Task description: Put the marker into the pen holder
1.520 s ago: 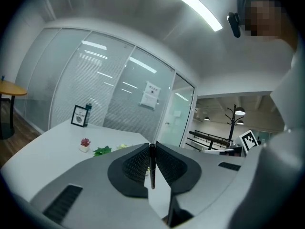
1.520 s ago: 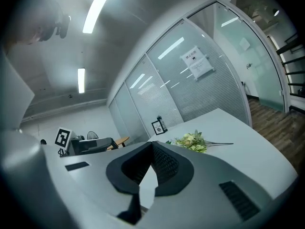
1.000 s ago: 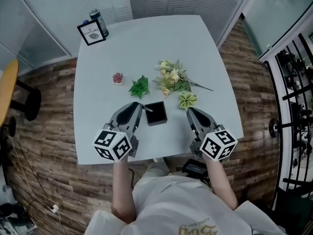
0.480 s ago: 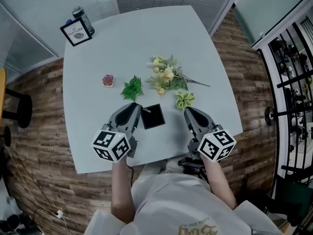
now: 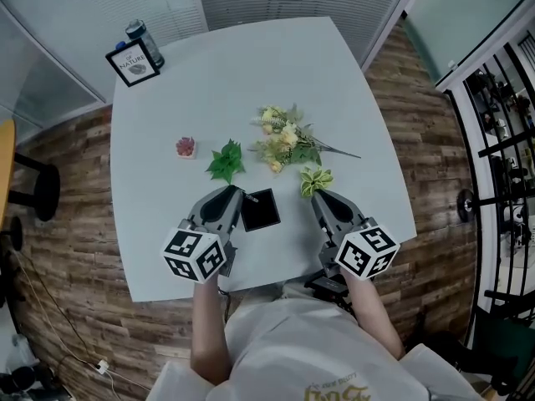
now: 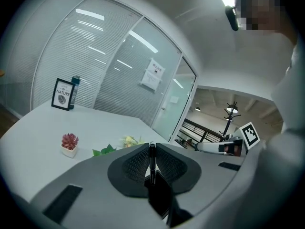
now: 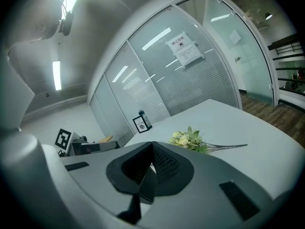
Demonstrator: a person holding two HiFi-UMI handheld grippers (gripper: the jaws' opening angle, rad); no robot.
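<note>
The black square pen holder (image 5: 260, 209) stands on the white table (image 5: 251, 73) near its front edge, between my two grippers. My left gripper (image 5: 236, 193) is just left of the holder and shut on a thin black marker (image 5: 249, 196), whose tip reaches the holder's upper left corner. In the left gripper view the marker (image 6: 152, 162) stands upright between the closed pads of the left gripper (image 6: 152, 148). My right gripper (image 5: 312, 197) sits to the right of the holder, shut with nothing held. In its own view the right gripper (image 7: 152, 145) shows its jaws pressed together.
A bunch of artificial flowers (image 5: 288, 139) lies beyond the holder, with a green leaf sprig (image 5: 224, 160) and a small pink potted plant (image 5: 185, 146) to its left. A green-white bloom (image 5: 316, 179) lies by the right gripper. A framed card (image 5: 134, 62) and a bottle (image 5: 146, 38) stand far left.
The head view has shifted a little. Both grippers keep about the same places beside the holder, and the left one still grips the marker.
</note>
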